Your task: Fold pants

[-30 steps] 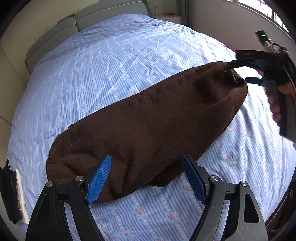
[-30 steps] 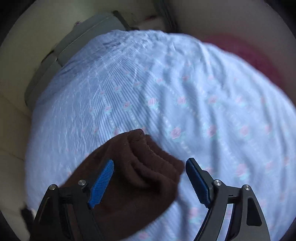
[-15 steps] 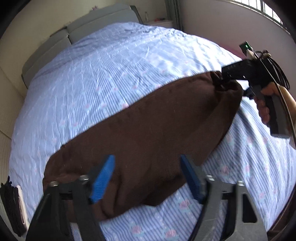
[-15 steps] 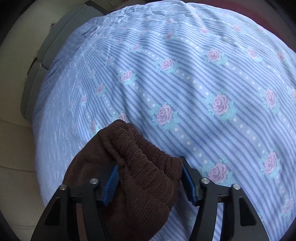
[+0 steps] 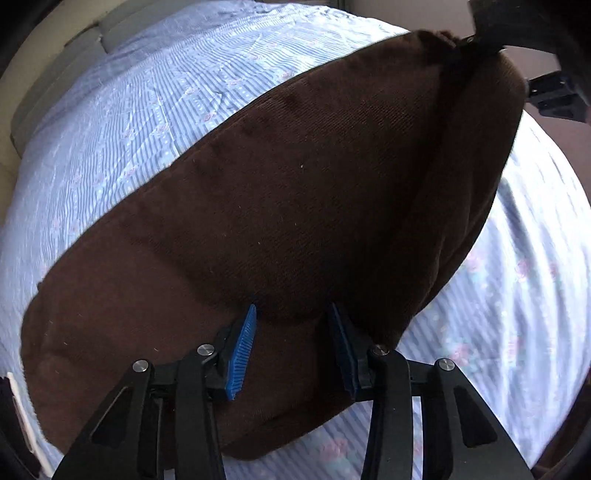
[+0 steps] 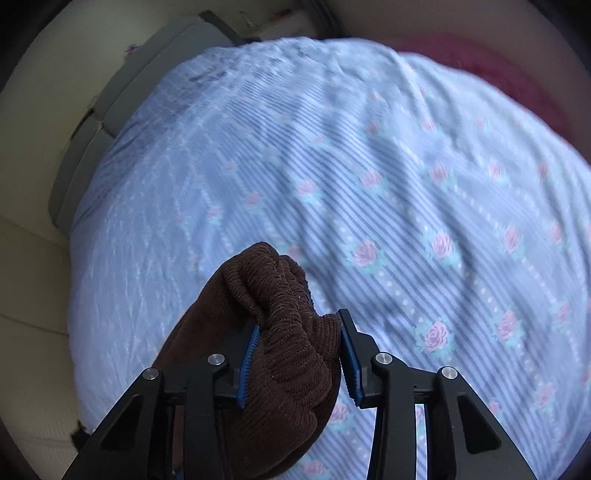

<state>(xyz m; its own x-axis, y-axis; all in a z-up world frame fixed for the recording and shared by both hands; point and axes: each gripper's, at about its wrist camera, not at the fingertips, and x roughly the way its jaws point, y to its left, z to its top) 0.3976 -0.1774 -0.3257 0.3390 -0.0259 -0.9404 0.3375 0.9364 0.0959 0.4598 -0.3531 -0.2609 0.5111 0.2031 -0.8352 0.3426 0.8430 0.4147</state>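
The brown corduroy pants [image 5: 295, 192] lie folded lengthwise across the bed. My left gripper [image 5: 291, 332] is shut on a fold of the pants' near edge, with cloth bunched between its blue pads. My right gripper [image 6: 297, 347] is shut on the bunched far end of the pants [image 6: 280, 332] and holds it up off the sheet. That lifted end shows in the left wrist view at the top right, under the right gripper's dark body [image 5: 524, 26].
The bed is covered by a blue striped sheet [image 6: 406, 192] with pink roses. A grey headboard [image 6: 122, 92] stands at the far end. A pink mat [image 6: 498, 70] lies beyond the bed's right side. A dark object [image 5: 9, 417] sits at the left edge.
My left gripper moved onto the pants' near edge and closed on it. My right gripper closed on the far end and has lifted it off the sheet.
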